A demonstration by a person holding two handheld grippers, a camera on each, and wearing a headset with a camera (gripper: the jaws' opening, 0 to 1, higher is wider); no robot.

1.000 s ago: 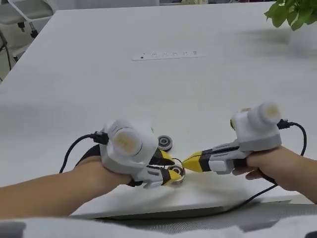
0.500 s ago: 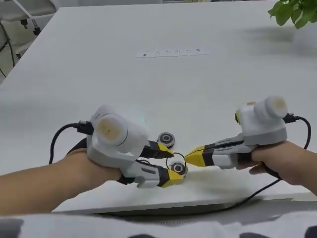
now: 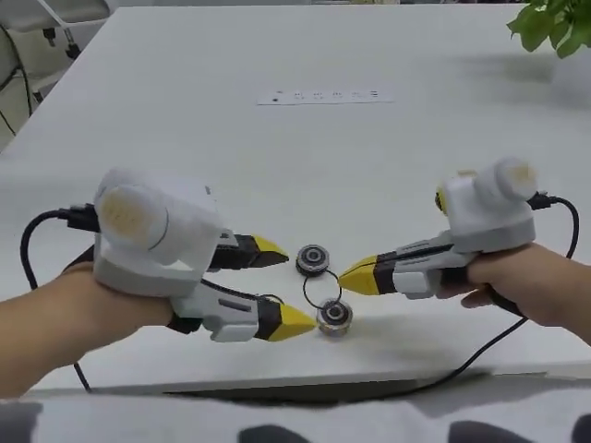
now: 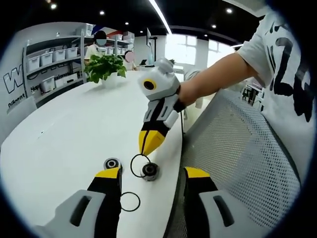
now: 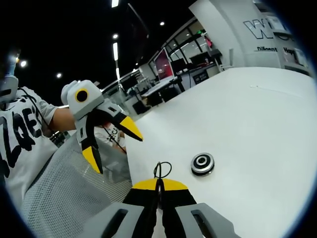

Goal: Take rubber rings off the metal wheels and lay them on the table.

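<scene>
**Left gripper let go; ring off the near wheel**

Lower left of the head view: the left gripper [image 3: 286, 284] has drawn back leftward since half a second ago, its jaws now spread wide and no longer clamped on the wheel. In the left gripper view, one loose rubber ring [image 4: 130, 201] lies on the table [image 3: 185, 138] beside its jaw. Centre: a dark-rimmed wheel [image 3: 312, 259], which we judge still ringed, and nearer the table edge the bare metal wheel [image 3: 333, 317], now resting on the table. Between them hangs the freed ring [image 3: 321, 289], pinched in the closed right gripper [image 3: 346, 275], centre right. We judge that laying it down comes next.
</scene>
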